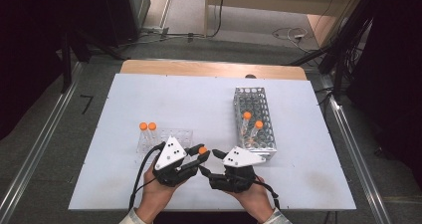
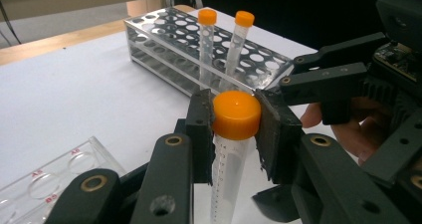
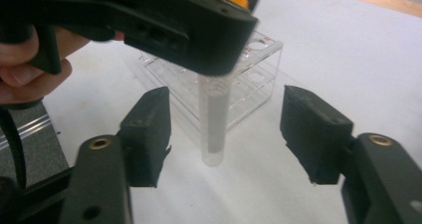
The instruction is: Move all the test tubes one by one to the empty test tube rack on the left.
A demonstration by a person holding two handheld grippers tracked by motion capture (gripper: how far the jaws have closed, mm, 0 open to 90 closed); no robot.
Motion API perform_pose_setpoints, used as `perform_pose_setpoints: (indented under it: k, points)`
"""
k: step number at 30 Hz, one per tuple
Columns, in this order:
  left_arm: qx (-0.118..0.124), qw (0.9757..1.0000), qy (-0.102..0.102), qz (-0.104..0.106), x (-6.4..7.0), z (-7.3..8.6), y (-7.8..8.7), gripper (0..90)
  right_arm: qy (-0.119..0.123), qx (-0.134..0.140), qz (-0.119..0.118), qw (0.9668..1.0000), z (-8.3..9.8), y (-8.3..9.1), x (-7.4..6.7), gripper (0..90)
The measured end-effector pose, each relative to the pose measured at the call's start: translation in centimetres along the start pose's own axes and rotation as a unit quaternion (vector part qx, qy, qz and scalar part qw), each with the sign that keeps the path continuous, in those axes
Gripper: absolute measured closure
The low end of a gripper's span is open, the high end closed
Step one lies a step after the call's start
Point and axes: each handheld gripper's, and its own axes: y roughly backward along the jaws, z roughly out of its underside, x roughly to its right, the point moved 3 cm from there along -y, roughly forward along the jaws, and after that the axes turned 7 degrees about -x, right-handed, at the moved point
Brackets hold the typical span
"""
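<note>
**Orange-capped tube changes hands between two racks**

Orange plastic marks the cap of the tube (image 2: 234, 134) that the left gripper (image 2: 234, 122) pinches just below its rim, one pad on each side, so the clear body hangs straight down under the jaws. Gripping at the cap probably keeps the tube plumb and leaves its lower length free to drop into a hole. The right gripper (image 3: 224, 134) stands with its jaws spread, one on each side of the tube's lower part and touching neither side of it; a handover looks just finished, with the left hand taking the weight.

Ahead of the left gripper's jaws sits the metal rack (image 2: 199, 50), with two more capped tubes (image 2: 206, 45) standing in it, likely the source. Below and beside the same jaws lies the clear plastic rack (image 2: 54, 179); seen from above, it (image 1: 174, 137) sits just beyond the left gripper (image 1: 199, 157) and already carries two tubes (image 1: 148, 132), so it seems the destination.

Everything rests on a white sheet (image 1: 199, 99) covering a wooden table (image 1: 209, 68), whose bare edge shows at the far side. Around it runs grey floor, with metal rails at both sides, loose cables farther back and dark equipment in the corners.
</note>
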Motion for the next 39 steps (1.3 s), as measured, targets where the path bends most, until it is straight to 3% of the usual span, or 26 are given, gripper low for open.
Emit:
perform_pose_setpoints:
  k: [4, 19, 31, 39]
  points:
    - [0.012, 0.9998, 0.01, -0.008, -0.7, -0.5, 0.8, 69.5, -0.004, -0.003, 0.006, 1.0, 0.1, 0.5, 0.4, 26.2]
    - [0.048, 0.9974, 0.042, -0.032, -3.5, -2.0, 3.7, 69.6, -0.022, 0.001, 0.025, 0.9995, 1.2, 2.5, 1.8, 25.1]
    - [0.072, 0.9923, 0.068, -0.075, -6.4, -2.5, 5.5, 69.6, -0.038, 0.002, 0.041, 0.9984, 2.3, 3.7, 3.2, 25.2]
    - [0.078, 0.989, 0.082, -0.095, -8.1, -2.4, 5.9, 69.6, -0.048, 0.003, 0.049, 0.9976, 3.1, 4.5, 3.9, 25.2]
